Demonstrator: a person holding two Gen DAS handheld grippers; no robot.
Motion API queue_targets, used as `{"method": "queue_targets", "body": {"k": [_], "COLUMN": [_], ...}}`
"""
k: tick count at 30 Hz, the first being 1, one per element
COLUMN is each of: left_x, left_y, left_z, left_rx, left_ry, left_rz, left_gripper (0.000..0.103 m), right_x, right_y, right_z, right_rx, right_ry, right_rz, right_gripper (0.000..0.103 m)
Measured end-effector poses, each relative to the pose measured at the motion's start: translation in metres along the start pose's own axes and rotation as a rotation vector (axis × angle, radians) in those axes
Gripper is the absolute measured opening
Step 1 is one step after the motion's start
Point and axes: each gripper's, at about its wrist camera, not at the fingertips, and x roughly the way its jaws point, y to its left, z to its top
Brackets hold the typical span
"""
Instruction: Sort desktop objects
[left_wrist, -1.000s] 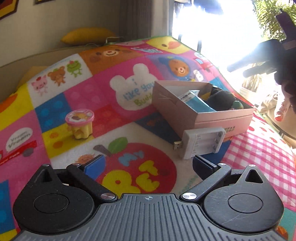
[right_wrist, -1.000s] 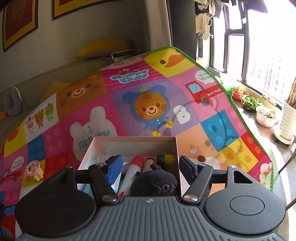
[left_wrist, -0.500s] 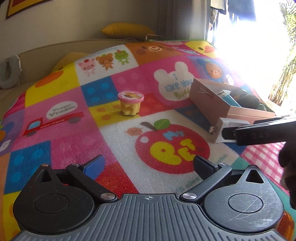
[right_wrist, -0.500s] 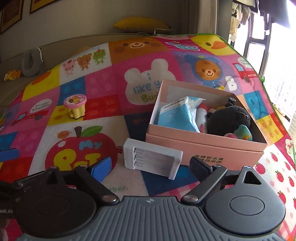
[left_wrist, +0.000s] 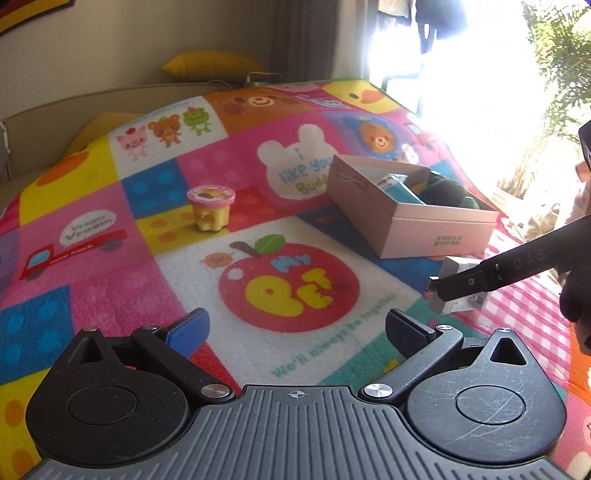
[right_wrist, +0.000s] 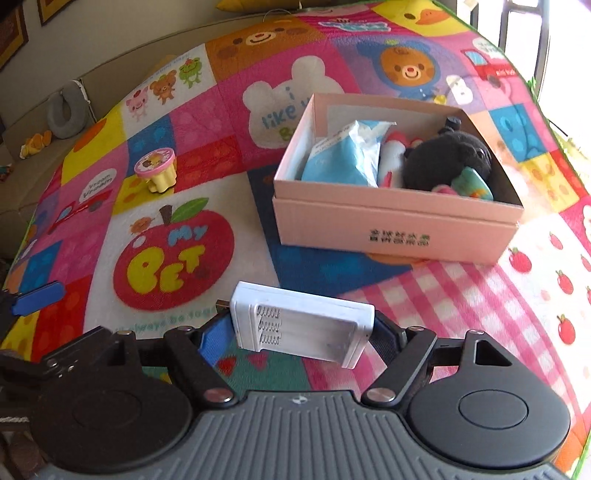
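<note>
White charger (right_wrist: 301, 328) ends hidden behind claw (right_wrist: 295, 336) pads

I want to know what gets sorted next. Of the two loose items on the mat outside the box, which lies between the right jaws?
The white battery charger, bracketed by the right gripper. The pink-lidded yellow cup stands far off, alone.

Beige wall (left_wrist: 147, 33) upper left; yellow cushion (left_wrist: 212, 65) on tan sofa back (left_wrist: 92, 107). Grey curtain (left_wrist: 304, 37) top centre. Blown-out window (left_wrist: 461, 74) upper right, palm fronds (left_wrist: 557, 55) beside.
</note>
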Motion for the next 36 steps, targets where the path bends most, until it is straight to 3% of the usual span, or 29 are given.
{"method": "queue_targets", "body": {"k": [3,5,8,14,16,17,18,22,27,30,33,36], "left_x": [0.004,0.008,0.014,0.026,0.032,0.034,0.036,0.046,0.059,0.07,0.092,0.127], "left_y": [-0.017,-0.03,-0.046,-0.064,-0.071,-0.074,-0.077,-0.082,-0.065,-0.04,-0.002,0.032], "left_z": [0.001,0.001,0.001,-0.001,-0.001,-0.001,0.0,0.005,0.014,0.029,0.054,0.078], "left_rx": [0.032,0.049,0.088,0.143,0.163,0.173,0.181,0.184,0.16,0.133,0.109,0.059], "left_ry": [0.012,0.022,0.04,0.093,0.111,0.116,0.118,0.123,0.107,0.052,-0.021,-0.015], "left_rz": [-0.06,-0.087,-0.108,-0.125,-0.128,-0.128,-0.127,-0.1,0.005,0.136,0.323,0.435], "left_gripper": [0.103,0.103,0.103,0.103,0.103,0.103,0.103,0.103,0.103,0.103,0.103,0.103], "right_x": [-0.016,-0.023,-0.033,-0.031,-0.025,-0.021,-0.017,-0.007,-0.017,-0.021,-0.025,-0.035], "right_y": [-0.032,-0.053,-0.071,-0.095,-0.101,-0.103,-0.105,-0.108,-0.093,-0.087,-0.088,-0.088], "right_z": [-0.005,-0.006,-0.005,-0.012,-0.017,-0.02,-0.023,-0.039,-0.058,-0.065,-0.068,-0.071], "right_rx": [0.118,0.202,0.214,0.154,0.11,0.085,0.062,0.007,-0.074,-0.079,-0.034,0.016], "right_ry": [0.079,0.075,-0.021,-0.131,-0.142,-0.145,-0.143,-0.137,-0.176,-0.211,-0.251,-0.285], "right_rz": [0.084,0.117,0.022,-0.099,-0.148,-0.172,-0.189,-0.182,-0.082,-0.07,-0.079,-0.062], "right_gripper": [0.079,0.079,0.079,0.08,0.07,0.057,0.05,0.049,0.05,0.061,0.064,0.073]}}
